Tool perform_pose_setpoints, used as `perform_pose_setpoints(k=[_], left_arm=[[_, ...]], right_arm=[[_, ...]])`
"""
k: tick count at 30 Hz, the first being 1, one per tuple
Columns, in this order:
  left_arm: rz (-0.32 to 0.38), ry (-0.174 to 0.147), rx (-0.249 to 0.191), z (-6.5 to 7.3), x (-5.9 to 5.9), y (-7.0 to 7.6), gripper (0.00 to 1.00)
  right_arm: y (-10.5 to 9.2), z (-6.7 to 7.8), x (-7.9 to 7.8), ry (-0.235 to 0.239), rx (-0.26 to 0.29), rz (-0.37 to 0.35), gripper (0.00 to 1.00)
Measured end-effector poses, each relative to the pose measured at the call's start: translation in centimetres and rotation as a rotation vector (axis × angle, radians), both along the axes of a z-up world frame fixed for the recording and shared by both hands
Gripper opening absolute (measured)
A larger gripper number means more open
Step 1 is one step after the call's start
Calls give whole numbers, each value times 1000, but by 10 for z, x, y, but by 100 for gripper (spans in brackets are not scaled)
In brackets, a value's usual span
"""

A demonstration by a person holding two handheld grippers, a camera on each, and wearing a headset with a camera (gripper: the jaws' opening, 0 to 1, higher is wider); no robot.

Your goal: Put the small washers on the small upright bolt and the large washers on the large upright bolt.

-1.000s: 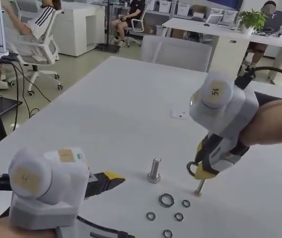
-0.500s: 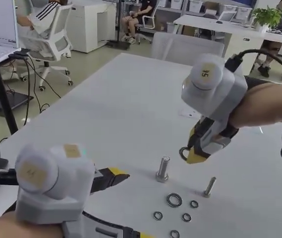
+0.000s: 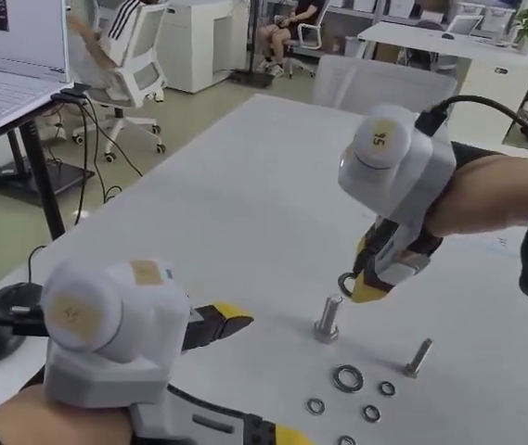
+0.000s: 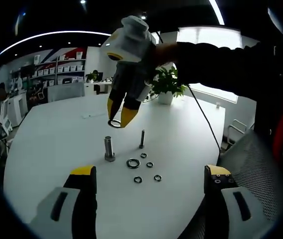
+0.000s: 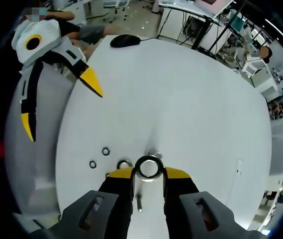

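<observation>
Washer, large and thin, probably light, stiff and slippery, is pinched at its rim by the right tool, just above the large bolt at frame centre. Left tool, lower left, stands wide apart, empty.

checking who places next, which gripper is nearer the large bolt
Right. The right gripper, holding a large washer, hovers above the large upright bolt; the open left gripper sits off to one side.
</observation>
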State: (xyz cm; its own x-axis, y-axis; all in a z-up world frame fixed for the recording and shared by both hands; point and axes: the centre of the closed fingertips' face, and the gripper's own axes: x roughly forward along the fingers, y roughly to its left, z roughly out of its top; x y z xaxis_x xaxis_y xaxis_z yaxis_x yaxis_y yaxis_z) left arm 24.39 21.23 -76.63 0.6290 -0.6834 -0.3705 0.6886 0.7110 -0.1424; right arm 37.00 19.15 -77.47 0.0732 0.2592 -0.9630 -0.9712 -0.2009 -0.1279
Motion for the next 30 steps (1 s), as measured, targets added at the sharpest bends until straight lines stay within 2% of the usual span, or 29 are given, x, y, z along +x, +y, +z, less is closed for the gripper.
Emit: perform_pose_setpoints(k=[4,18,30], left_arm=[[14,4,-2,-1,2,2,89],[40,20,2,-5,4,6,89],[42,28,6,-7,5,6,89]], right_arm=[[4,-7,6,8,-4,10,23],[9,-29,12,41,-37,37,23],[7,-34,11,54,-55,45,23]])
